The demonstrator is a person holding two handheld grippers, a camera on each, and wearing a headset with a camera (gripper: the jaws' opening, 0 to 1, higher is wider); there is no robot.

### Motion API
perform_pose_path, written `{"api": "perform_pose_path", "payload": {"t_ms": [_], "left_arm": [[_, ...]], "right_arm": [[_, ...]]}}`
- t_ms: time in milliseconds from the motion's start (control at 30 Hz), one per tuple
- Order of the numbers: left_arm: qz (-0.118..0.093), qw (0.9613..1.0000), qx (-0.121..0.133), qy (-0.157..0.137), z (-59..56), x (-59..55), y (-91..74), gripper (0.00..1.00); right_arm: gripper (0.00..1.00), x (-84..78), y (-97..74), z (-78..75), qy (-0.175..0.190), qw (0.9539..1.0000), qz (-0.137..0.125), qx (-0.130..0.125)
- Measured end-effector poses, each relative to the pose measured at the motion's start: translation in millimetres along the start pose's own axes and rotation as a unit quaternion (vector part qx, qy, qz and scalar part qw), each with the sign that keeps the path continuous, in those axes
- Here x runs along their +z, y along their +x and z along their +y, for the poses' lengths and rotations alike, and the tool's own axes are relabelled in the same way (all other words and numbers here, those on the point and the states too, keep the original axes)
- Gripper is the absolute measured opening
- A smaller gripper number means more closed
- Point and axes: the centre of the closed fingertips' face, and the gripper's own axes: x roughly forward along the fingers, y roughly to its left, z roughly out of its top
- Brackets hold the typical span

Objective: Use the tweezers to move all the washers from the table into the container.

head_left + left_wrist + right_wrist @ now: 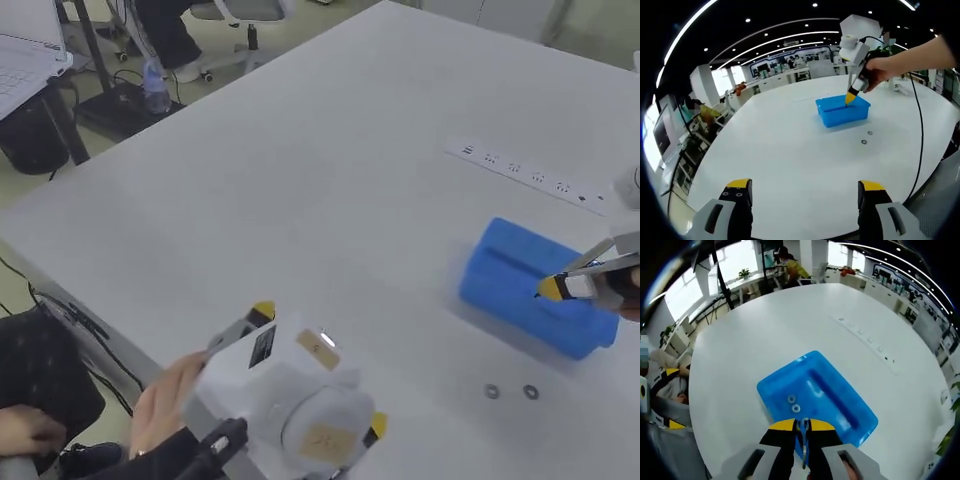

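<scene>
Hovering over the blue container, the right gripper has its jaws clamped on the tweezers, which point down into the tub; can't tell if anything sits between the tweezer tips. The binned washers, two of them, lie side by side on the container floor just ahead of the tips. The loose washers, another pair, lie near each other on the white table, just beside the container's near side. The left gripper hangs low at the table edge, well apart from the work, jaws wide and holding nothing. The washers look like thin flat metal rings: light, stiff, probably slippery on this smooth top. Best bet is one tweezer tip through the hole and the other outside the rim, with a gentle squeeze so it doesn't flick away
</scene>
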Motion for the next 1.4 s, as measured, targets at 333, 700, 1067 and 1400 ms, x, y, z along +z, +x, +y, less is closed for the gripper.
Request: {"api": "perform_pose_path", "payload": {"t_ms": [333,700,1067,1400], "left_arm": [[-0.006,1.0000,-0.003,-0.002,-0.6,2.2,-1.2,0.89],[-0.008,0.9999,-0.006,-0.003,-1.8,2.4,-0.4,0.89],[-0.006,1.0000,-0.004,-0.001,-1.3,1.6,0.1,0.89],[-0.003,1.0000,-0.005,0.000,-2.1,0.8,0.7,0.89]], "right_arm": [[0.05,-14.3,-24.7,31.1,-0.033,0.9992,-0.014,0.019],[0.05,-43.1,-25.3,64.2,-0.031,0.9976,-0.016,0.060],[0.05,-61.2,-10.1,82.9,-0.040,0.9969,-0.012,0.067],[0.05,-71.2,-1.9,84.5,-0.045,0.9970,0.006,0.062]]}}
